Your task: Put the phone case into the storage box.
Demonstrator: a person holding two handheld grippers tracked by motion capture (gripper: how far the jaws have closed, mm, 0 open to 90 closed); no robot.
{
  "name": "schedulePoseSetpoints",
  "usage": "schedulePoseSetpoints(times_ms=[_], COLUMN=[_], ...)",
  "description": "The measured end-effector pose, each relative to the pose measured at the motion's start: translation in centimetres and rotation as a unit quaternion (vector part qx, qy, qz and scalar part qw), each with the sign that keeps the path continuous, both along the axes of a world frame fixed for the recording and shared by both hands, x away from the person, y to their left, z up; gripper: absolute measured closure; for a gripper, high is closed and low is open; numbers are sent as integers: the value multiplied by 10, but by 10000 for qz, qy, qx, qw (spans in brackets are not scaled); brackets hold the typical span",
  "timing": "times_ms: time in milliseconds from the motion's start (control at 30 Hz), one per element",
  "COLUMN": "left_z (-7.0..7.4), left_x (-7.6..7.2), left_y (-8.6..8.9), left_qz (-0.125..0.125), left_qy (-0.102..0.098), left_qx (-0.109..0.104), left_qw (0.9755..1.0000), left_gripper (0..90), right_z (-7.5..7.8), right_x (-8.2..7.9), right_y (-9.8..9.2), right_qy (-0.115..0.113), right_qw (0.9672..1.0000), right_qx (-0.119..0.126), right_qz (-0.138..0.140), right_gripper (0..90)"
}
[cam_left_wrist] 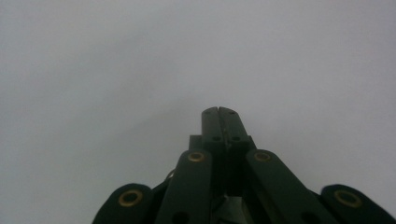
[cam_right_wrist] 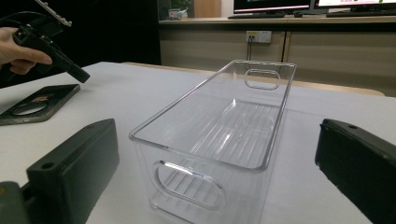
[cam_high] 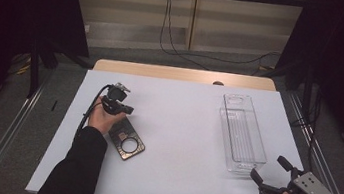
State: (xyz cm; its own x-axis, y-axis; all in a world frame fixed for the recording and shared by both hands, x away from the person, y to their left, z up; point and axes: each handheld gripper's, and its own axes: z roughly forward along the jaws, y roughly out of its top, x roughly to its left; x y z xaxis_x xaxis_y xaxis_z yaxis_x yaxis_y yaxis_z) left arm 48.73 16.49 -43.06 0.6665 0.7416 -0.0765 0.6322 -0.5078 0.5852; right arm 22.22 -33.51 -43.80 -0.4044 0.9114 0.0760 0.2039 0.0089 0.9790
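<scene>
A dark flat case (cam_high: 125, 141) with a round ring on it lies on the white table (cam_high: 176, 128) at the left; the right gripper view has it too (cam_right_wrist: 37, 103). My left gripper (cam_high: 130, 109) hovers just above the case's far end, jaws pressed together and empty, tips meeting (cam_left_wrist: 218, 110) over bare white surface. A clear plastic bin (cam_high: 242, 132) stands empty at the right, its long side running away from me. My right gripper (cam_high: 267, 169) sits at the near right corner, open, both jaws facing the bin's near end (cam_right_wrist: 196, 186).
The table's far wooden edge (cam_high: 183, 73) runs behind the white surface. Metal rails (cam_high: 10, 126) flank the table on both sides. Cables (cam_high: 177, 42) trail on the floor beyond. In the right gripper view the left gripper (cam_right_wrist: 77, 72) hangs over the case.
</scene>
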Motion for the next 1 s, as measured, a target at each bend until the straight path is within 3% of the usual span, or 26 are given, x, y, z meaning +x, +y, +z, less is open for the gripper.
schedulePoseSetpoints(times_ms=[300,400,500,1000], left_z=[-8,-13,-17,-17], left_x=[1,-1,-4,-9], left_y=[1,4,9,18], left_qz=[38,88,120,124], left_qy=[64,68,57,53], left_qx=[92,47,-129,-68], left_qw=[9999,9999,9998,9999], left_gripper=[900,900,900,900], right_z=[0,0,0,0], right_x=[0,0,-1,-1], right_y=[0,0,0,0], right_qy=[-7,1,-7,-19], right_qw=[10000,10000,10000,10000], right_qx=[4,6,4,17], right_qz=[6,13,16,-9], right_gripper=[0,0,0,0])
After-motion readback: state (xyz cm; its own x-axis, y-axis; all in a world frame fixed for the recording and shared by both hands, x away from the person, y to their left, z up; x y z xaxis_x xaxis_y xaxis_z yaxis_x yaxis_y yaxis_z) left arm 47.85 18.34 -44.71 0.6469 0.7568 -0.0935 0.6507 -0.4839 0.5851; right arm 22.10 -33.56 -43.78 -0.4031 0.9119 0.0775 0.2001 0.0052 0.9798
